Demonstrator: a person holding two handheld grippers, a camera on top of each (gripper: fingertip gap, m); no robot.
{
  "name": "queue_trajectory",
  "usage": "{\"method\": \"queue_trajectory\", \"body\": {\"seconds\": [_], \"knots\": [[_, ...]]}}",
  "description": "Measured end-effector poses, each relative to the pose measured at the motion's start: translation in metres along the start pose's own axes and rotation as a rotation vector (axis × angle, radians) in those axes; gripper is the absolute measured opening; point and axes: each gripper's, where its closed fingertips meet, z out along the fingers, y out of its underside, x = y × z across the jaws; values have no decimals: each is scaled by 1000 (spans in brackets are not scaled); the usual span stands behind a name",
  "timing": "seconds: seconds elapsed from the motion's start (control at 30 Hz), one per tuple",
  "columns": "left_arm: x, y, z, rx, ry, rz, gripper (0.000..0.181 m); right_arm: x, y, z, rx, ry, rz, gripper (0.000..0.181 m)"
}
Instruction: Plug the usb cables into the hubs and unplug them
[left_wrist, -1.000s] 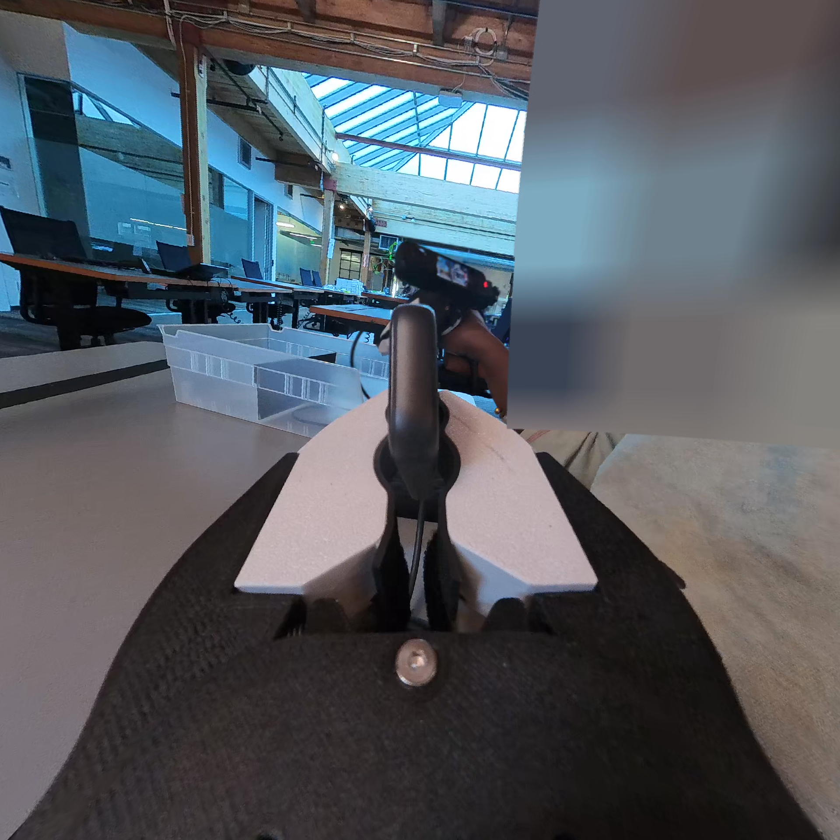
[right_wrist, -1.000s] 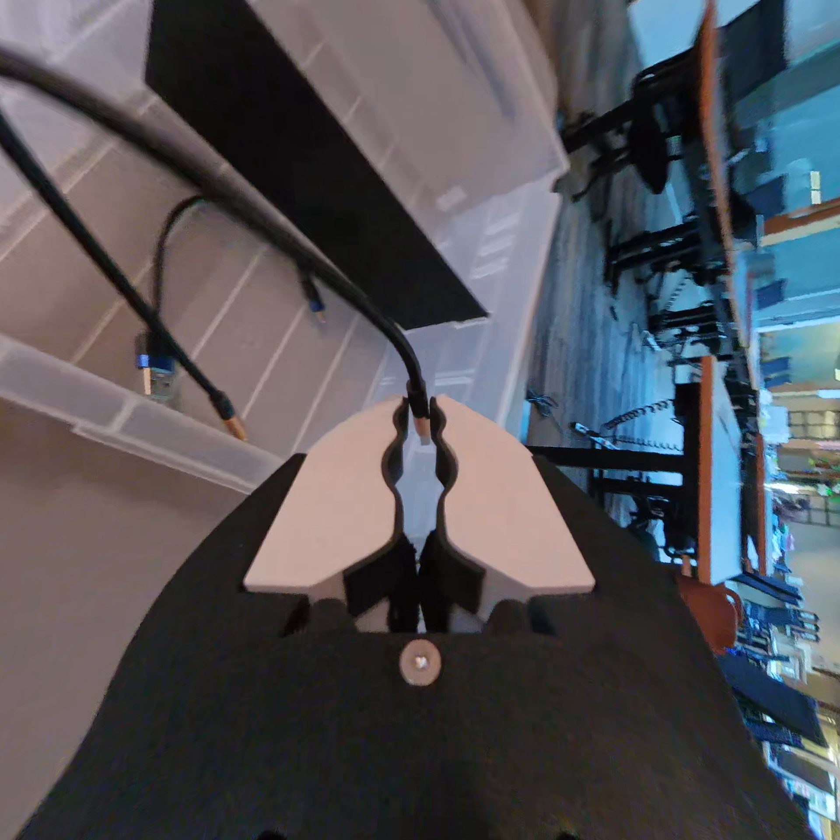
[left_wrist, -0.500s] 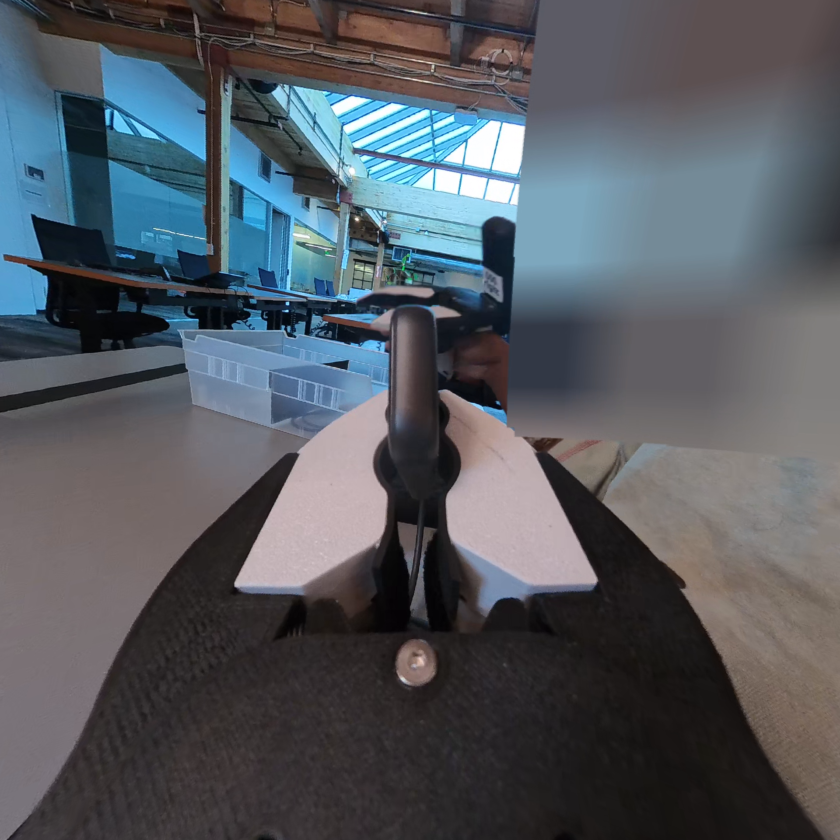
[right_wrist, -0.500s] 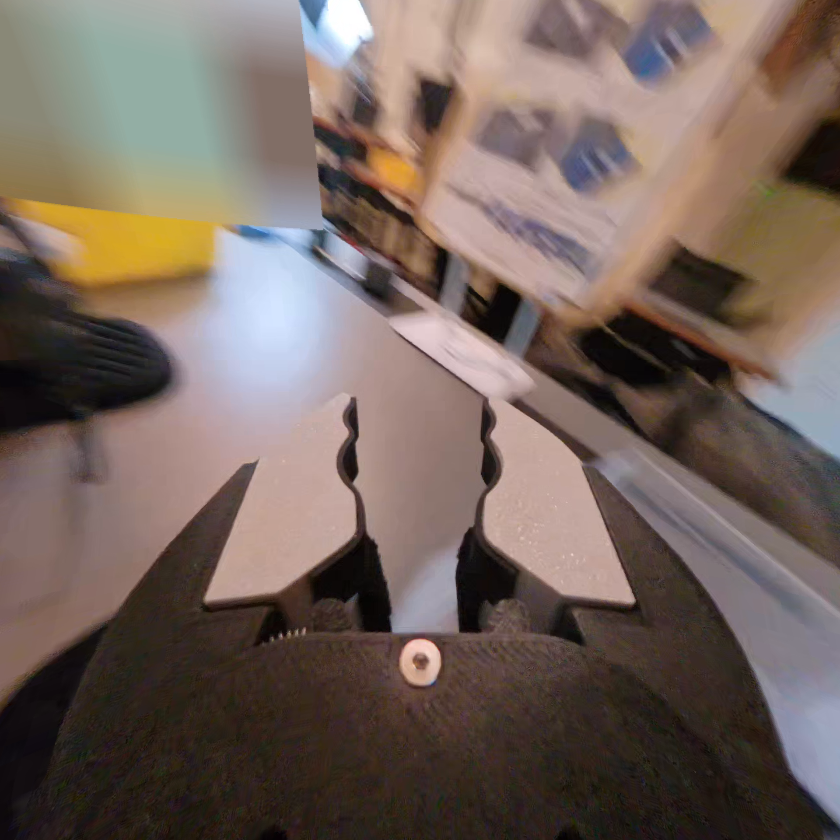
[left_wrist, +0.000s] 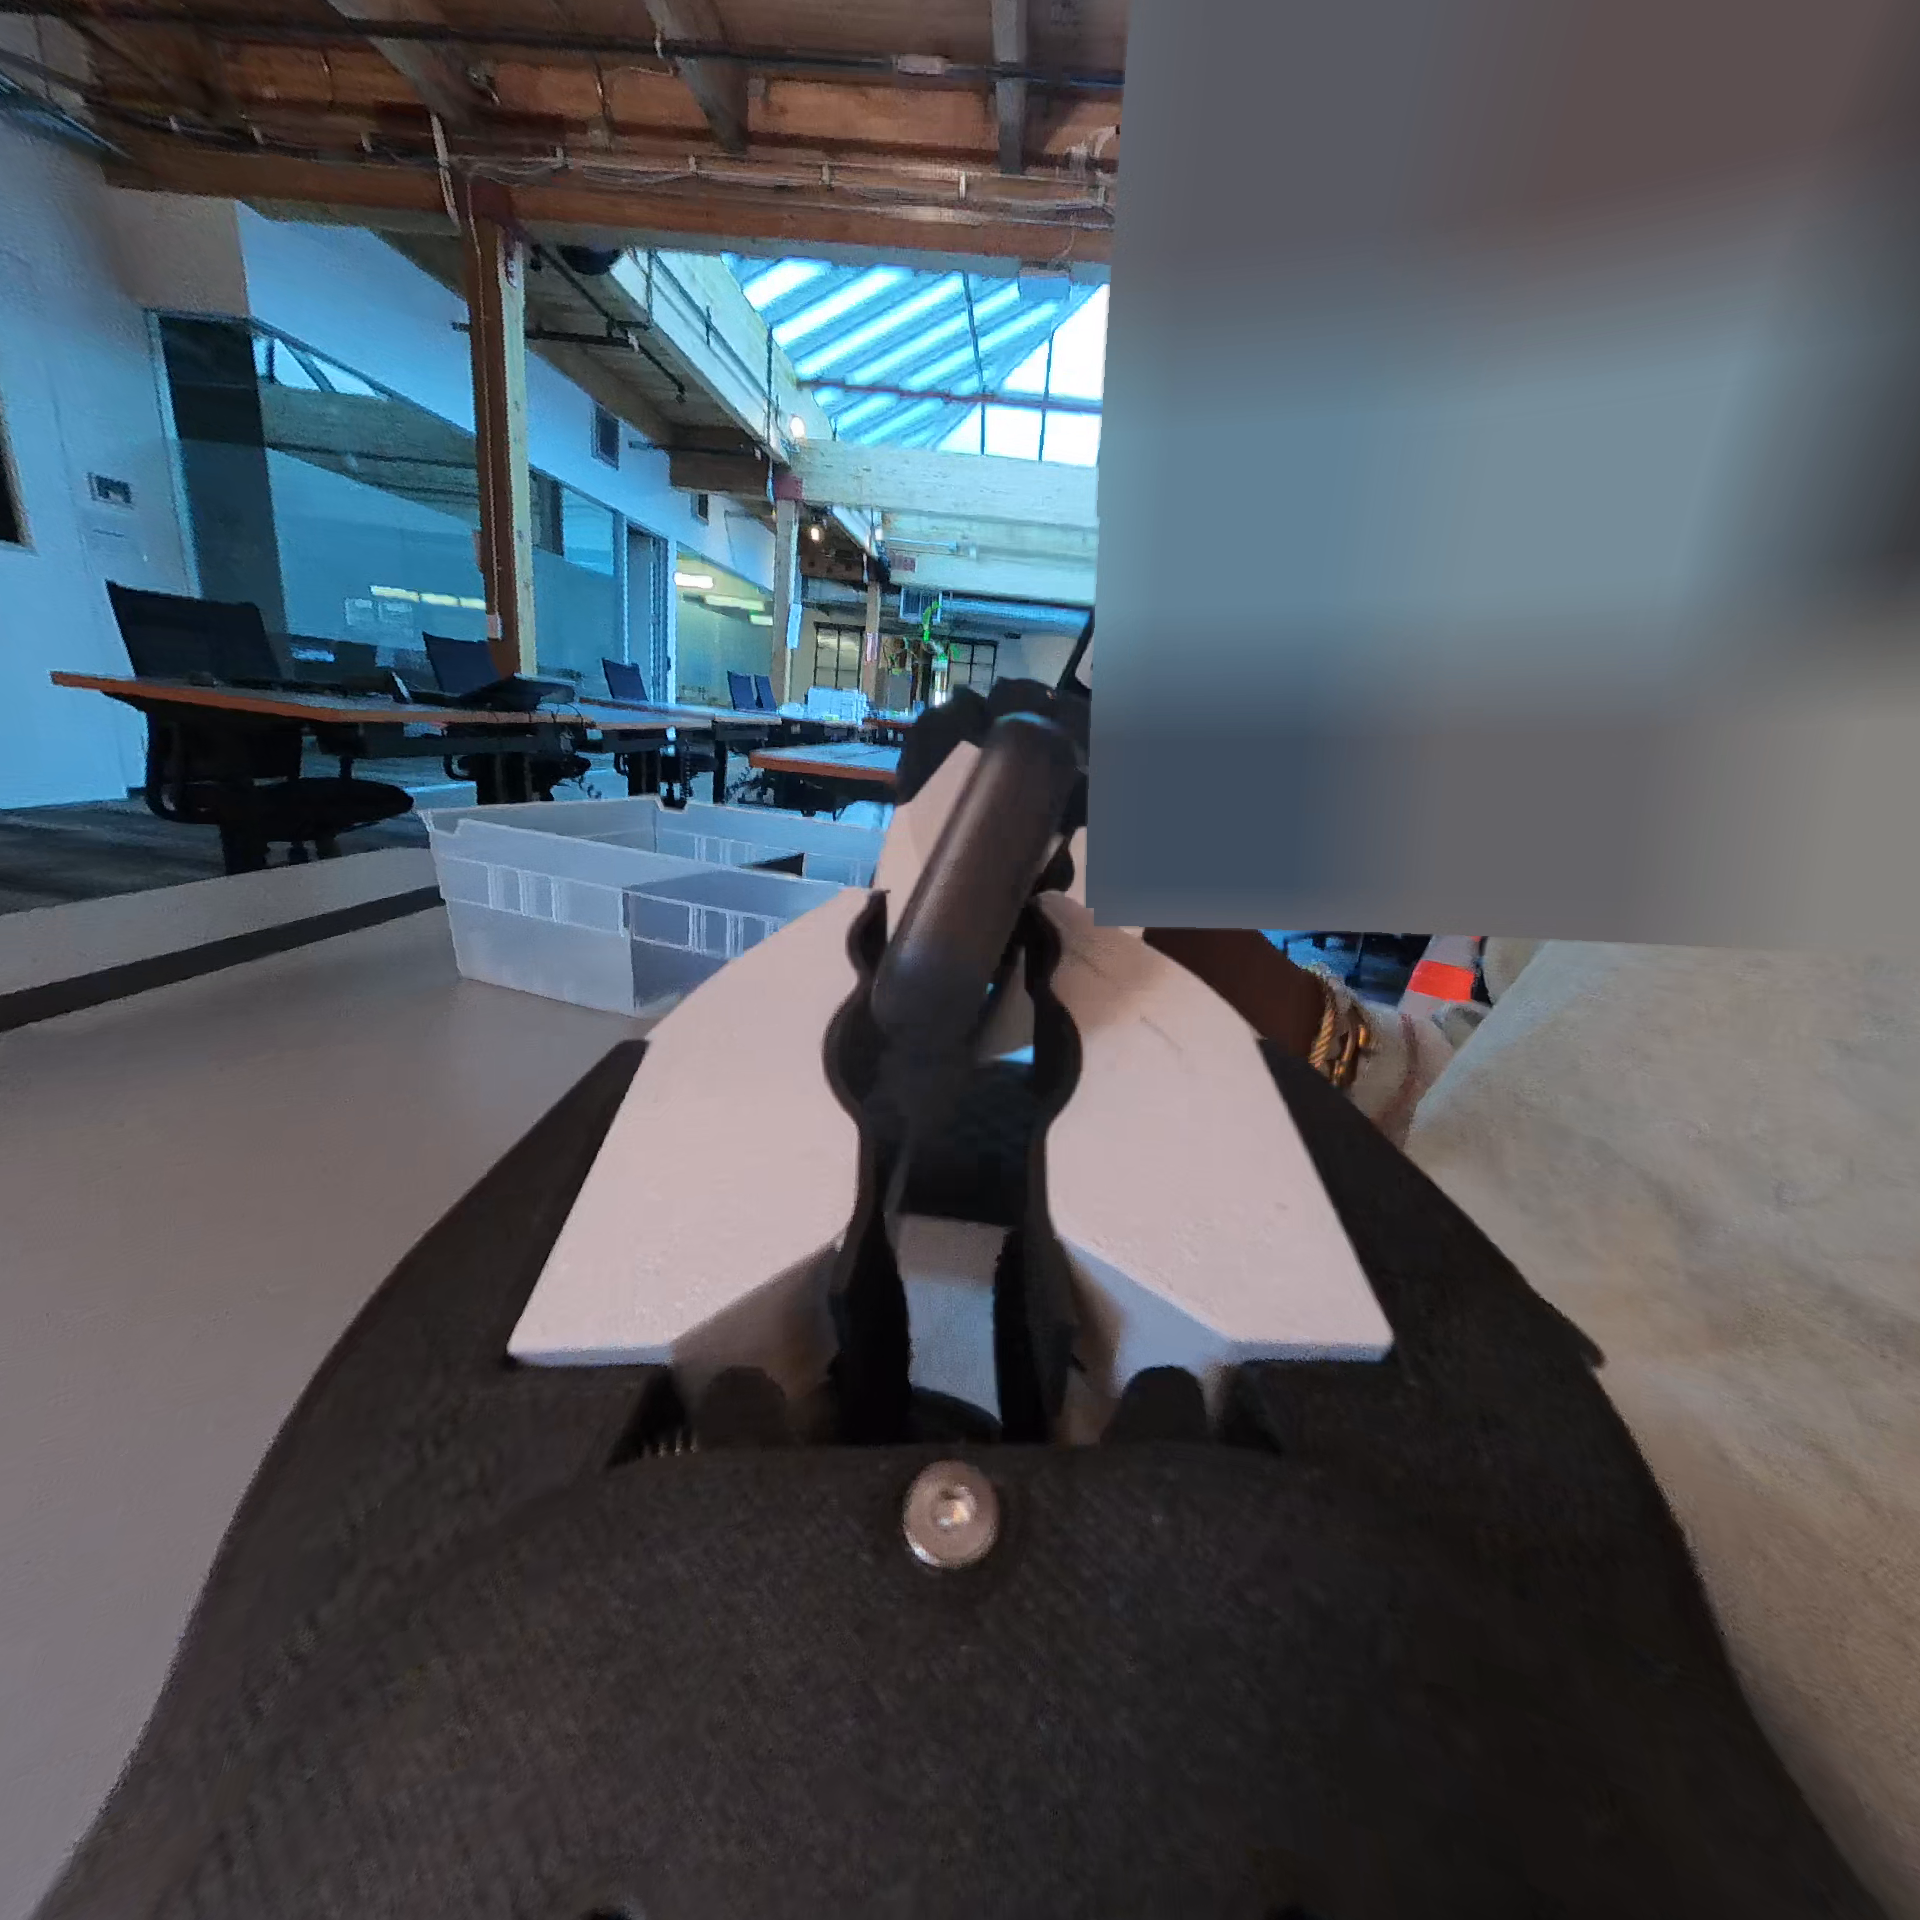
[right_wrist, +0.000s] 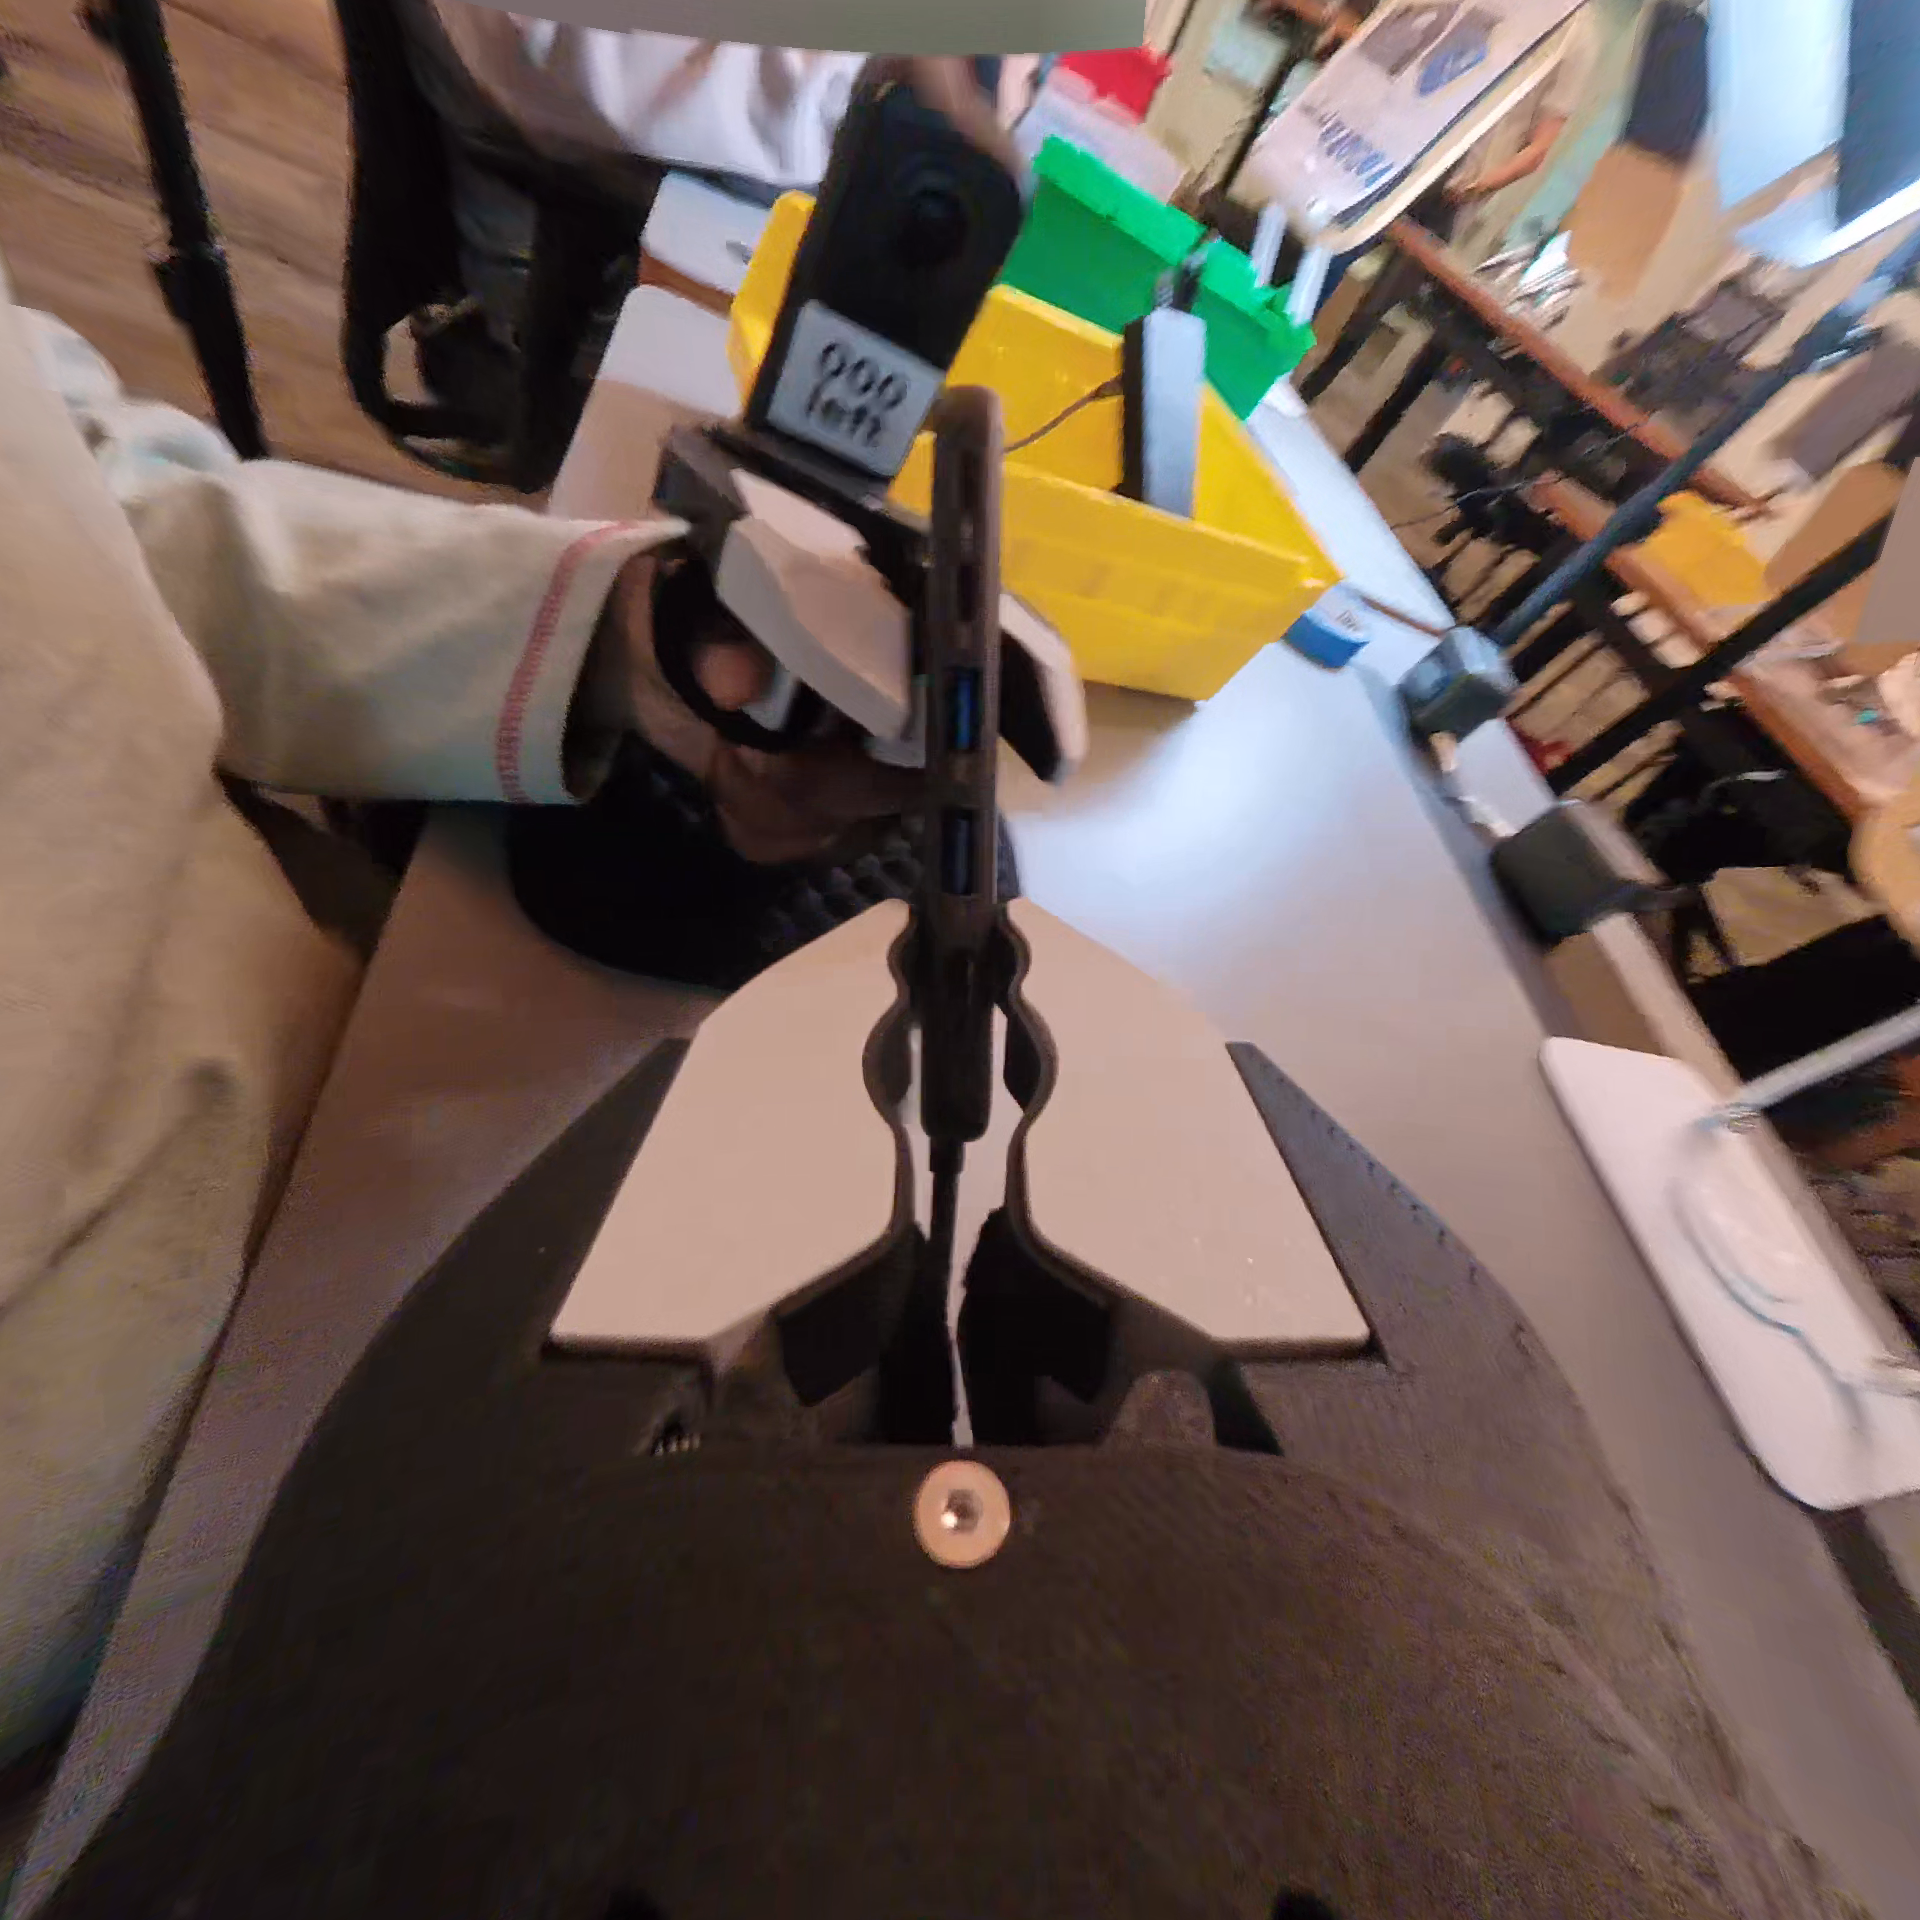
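A dark, slim USB hub (right_wrist: 961, 582) stands upright above the table, its edge with two blue ports (right_wrist: 964, 707) facing me. My right gripper (right_wrist: 956, 925) is shut on the hub's lower end, and the hub's black cable (right_wrist: 940, 1195) runs down between its fingers. My left gripper (right_wrist: 966, 727) flanks the hub higher up, from the far side. In the left wrist view the hub (left_wrist: 956, 883) leans to the right between the left gripper's (left_wrist: 956, 920) jaws. Those jaws stand slightly apart, with a gap beside the hub. No loose USB cable shows.
A clear divided bin (left_wrist: 582, 883) stands on the grey table (left_wrist: 208, 1143) ahead left. A yellow bin (right_wrist: 1122, 582) and a green one (right_wrist: 1122, 239) stand behind the hub. A person's cream sleeve (right_wrist: 364, 623) is at left, a black mat (right_wrist: 644, 894) below, a white pad (right_wrist: 1714, 1247) at right. Left and right tips are no more than a few centimetres apart.
My right gripper let go of the cable plug over the clear bin, swung round open, and closed on the hub's lower end. The left jaws widened a little and the hub tilted.
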Motion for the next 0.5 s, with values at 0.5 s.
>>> {"method": "queue_trajectory", "body": {"seconds": [0.5], "knots": [[-22, -23, -14, 170, -121, -63, 36, 176, -76, -286, 443, 956, -184, 12]]}}
